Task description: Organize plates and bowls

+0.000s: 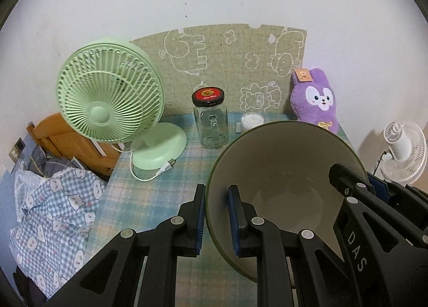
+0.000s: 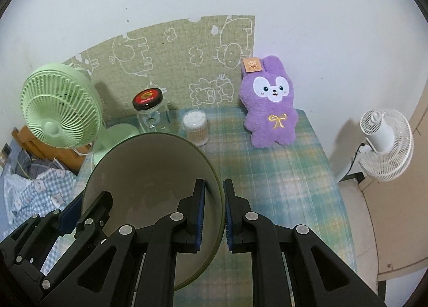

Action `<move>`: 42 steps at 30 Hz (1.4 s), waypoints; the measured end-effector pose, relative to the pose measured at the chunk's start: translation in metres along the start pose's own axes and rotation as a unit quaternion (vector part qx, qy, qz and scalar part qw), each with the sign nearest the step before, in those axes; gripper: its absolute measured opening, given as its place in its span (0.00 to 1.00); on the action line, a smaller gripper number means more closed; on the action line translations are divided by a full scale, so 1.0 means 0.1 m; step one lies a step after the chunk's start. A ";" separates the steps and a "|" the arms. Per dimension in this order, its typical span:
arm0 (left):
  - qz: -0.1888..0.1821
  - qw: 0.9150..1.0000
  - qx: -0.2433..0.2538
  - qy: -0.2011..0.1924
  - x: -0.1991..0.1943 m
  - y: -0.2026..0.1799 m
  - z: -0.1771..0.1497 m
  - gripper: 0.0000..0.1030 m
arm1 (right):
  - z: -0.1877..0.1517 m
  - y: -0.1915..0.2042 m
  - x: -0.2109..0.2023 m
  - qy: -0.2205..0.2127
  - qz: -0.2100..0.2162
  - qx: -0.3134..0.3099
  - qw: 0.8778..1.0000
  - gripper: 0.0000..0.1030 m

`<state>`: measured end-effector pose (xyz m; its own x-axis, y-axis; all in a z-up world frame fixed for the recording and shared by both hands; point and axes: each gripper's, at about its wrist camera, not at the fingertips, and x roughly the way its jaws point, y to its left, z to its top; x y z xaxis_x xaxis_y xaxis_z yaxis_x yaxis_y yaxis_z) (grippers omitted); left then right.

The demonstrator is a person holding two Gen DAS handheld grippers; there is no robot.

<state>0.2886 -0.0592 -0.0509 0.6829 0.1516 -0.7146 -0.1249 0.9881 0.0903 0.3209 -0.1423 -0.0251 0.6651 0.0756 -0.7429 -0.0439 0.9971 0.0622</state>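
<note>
bowl (image 1: 283,170) held up above the desk (image 1: 165,194), olive green outside, cream inside, tipped so the opening faces the cameras. left tongs (image 1: 217,216) narrowed on the bowl's left rim, one blue pad outside the wall, the other pad inside. right tongs (image 2: 214,214) narrowed on the opposite rim in the same way, inner pad against the cream wall, outer pad just beside the green edge. in the left wrist view, right tongs (image 1: 374,186) seen reaching over the bowl's far right edge; in the right wrist view, left tongs (image 2: 77,212) seen at the bowl's left edge.

behind the bowl on the checked cloth: green fan (image 1: 109,98) at the left with its plug lying loose near the base, empty glass jar (image 1: 211,119) with a red and black lid, tub of cotton swabs (image 2: 195,126) just beside it, purple plush rabbit (image 2: 271,103) leaning at the back right. white fan (image 2: 385,144) off the desk to the right. patterned mat (image 1: 222,66) pinned on the wall behind. checked bedding (image 1: 53,213) off the left side.
</note>
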 end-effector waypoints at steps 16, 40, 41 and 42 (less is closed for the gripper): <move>-0.020 1.000 0.013 -0.013 -0.60 0.27 -0.51 0.13 | -0.63 0.19 -0.68 -0.014 -0.016 0.023 1.000 0.15; -0.026 0.999 -0.001 0.030 -0.65 0.36 -1.33 0.14 | -1.52 0.25 -0.77 0.017 -0.018 0.019 1.000 0.15; -0.025 0.999 -0.002 0.033 -0.64 0.36 -1.37 0.14 | -1.54 0.26 -0.76 0.019 -0.018 0.019 0.999 0.15; -0.025 0.999 -0.002 0.035 -0.63 0.36 -1.39 0.14 | -1.58 0.26 -0.75 0.023 -0.017 0.019 0.999 0.15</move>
<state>0.1412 -0.0369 -0.0988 0.6357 0.1000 -0.7655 -0.0950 0.9942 0.0509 0.1521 -0.1209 -0.0737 0.6309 0.0426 -0.7747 0.0070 0.9981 0.0607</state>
